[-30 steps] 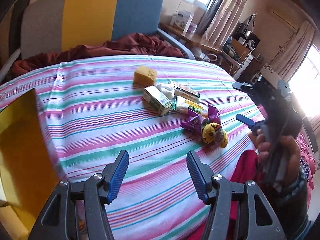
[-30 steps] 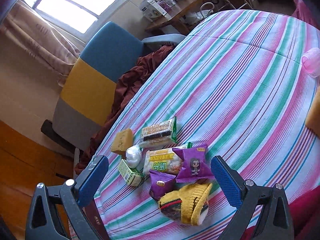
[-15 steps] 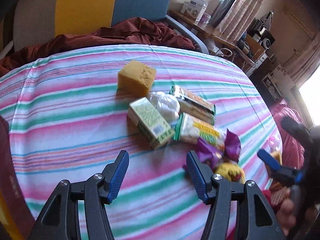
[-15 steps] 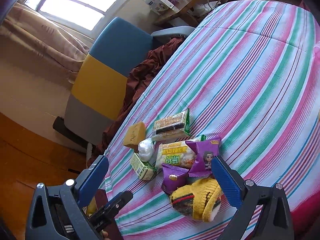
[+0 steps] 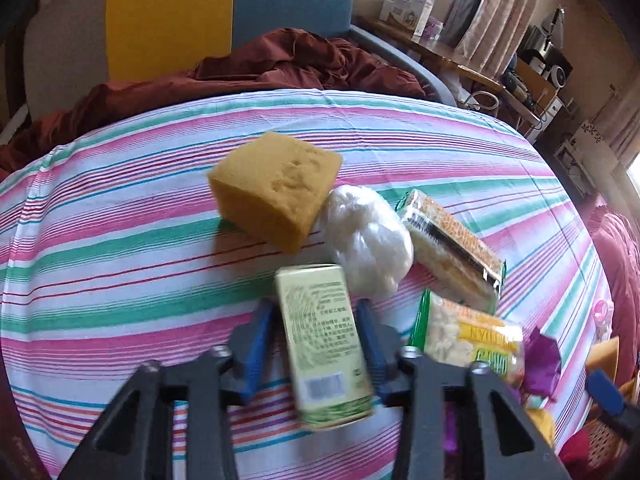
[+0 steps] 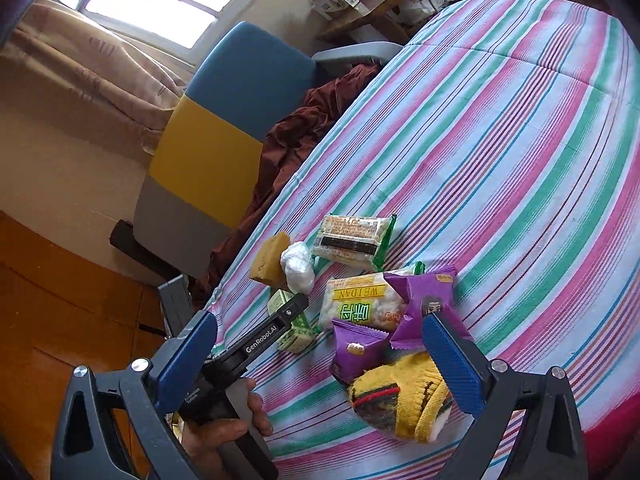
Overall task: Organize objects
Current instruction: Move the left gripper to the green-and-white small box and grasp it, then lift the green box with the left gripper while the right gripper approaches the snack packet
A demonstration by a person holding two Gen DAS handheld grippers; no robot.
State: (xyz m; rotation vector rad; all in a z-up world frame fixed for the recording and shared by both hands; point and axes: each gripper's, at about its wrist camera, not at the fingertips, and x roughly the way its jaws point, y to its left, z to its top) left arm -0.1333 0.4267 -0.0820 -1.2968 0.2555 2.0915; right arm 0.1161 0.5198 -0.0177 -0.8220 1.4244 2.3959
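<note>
A: Nearest in the left wrist view, the left gripper [image 5: 316,344] is straddling the green carton [image 5: 324,344]. Its jaws are sitting on either side of the carton, one blue pad close against each long face, but the frame is smeared, so I cannot tell whether they are already pinching it or only about to.

B: And the right gripper [image 6: 320,360]?

A: Its jaws are spread wide and gripping nothing, hanging over the yellow knit item [image 6: 400,396] and the two purple packets [image 6: 424,304] at the near end of the pile.

B: Where is the carton lying?

A: On the striped surface [image 5: 120,240], at the pile's near left corner. Just beyond it the white bag [image 5: 368,240] is sitting almost against its far end, with the yellow sponge [image 5: 276,188] behind that and the cracker pack [image 5: 452,248] off to the right.

B: So how should the grasp go?

A: Keep the pads square on the long faces, around the middle, and squeeze gently, since thin card will likely dent. Then lift straight up before swinging away, so the far end is not dragging the bag or nudging the sponge.
</note>
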